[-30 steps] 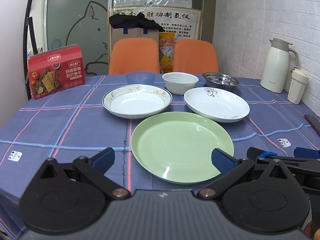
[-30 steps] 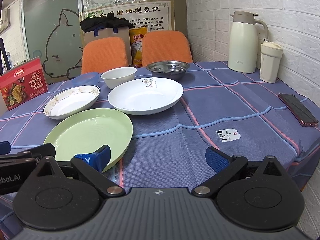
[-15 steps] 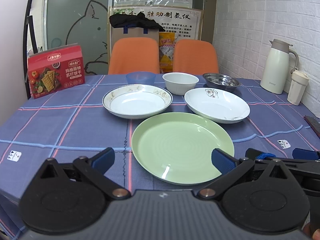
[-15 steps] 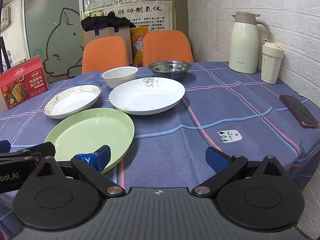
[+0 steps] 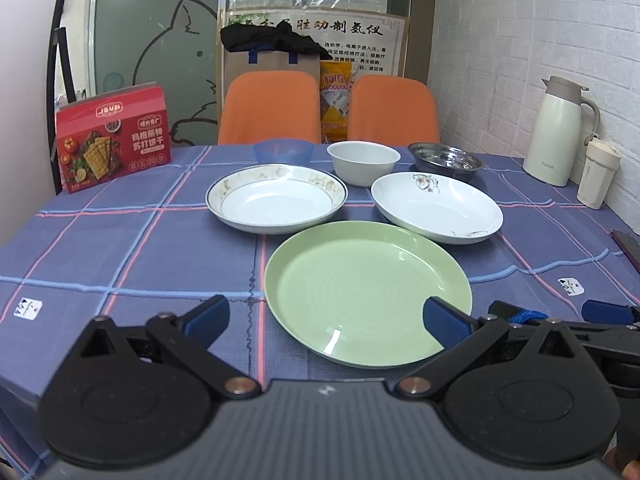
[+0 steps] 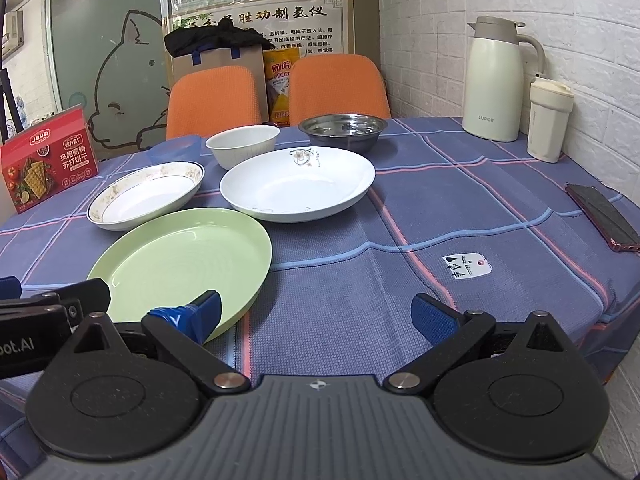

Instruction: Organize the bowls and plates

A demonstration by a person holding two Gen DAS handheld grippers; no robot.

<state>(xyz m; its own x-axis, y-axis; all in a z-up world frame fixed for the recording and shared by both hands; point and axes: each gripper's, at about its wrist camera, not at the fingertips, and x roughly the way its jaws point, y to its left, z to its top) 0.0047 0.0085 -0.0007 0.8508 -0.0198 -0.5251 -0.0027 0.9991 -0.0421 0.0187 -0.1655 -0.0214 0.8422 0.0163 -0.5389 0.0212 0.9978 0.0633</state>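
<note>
Green plate [image 5: 366, 292] lies nearest, at 12 o'clock before the left gripper [image 5: 326, 318]; the gold-rimmed plate [image 5: 276, 198] sits at 11, the flowered plate [image 5: 436, 206] at 1, with the white bowl [image 5: 363, 162], blue bowl [image 5: 283, 151] and steel bowl [image 5: 446, 159] beyond. Nothing is stacked yet. Best approach low and pinch a rim squarely. Both the left and the right gripper [image 6: 316, 314] are spread wide and empty.
</note>
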